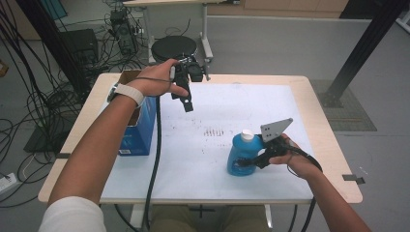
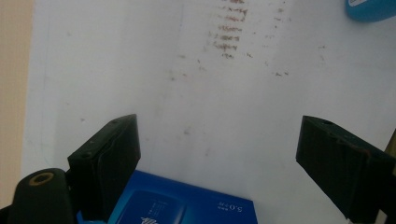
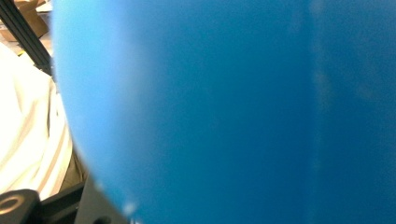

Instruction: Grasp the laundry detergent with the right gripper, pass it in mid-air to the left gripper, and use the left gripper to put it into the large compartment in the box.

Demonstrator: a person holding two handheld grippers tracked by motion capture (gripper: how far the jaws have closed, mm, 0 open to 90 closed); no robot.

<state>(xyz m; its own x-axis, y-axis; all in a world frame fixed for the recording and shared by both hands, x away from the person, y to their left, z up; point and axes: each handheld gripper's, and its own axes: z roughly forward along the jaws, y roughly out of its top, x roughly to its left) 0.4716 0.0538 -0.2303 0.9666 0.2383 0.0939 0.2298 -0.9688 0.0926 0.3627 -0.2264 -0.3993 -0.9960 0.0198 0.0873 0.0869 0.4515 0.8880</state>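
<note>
Right gripper grips the blue bottle; left gripper hangs free above the table.

The right gripper [image 1: 251, 162] comes in from the 5 o'clock corner of the high view, forearm angled up and left, wrist low, its jaws pinching the blue bottle [image 1: 242, 155] from the bottle's 3 o'clock side. The bottle stands upright on the white sheet [image 1: 217, 106], white cap [image 1: 247, 135] up; in the right gripper view its blue wall [image 3: 233, 112] sits right against the camera. The left gripper [image 1: 185, 99] is held raised toward 11 o'clock, the arm stretched long from 7 o'clock, jaws pointing down and spread wide with nothing between them. Just below it lies the blue box [image 2: 187, 205].
</note>
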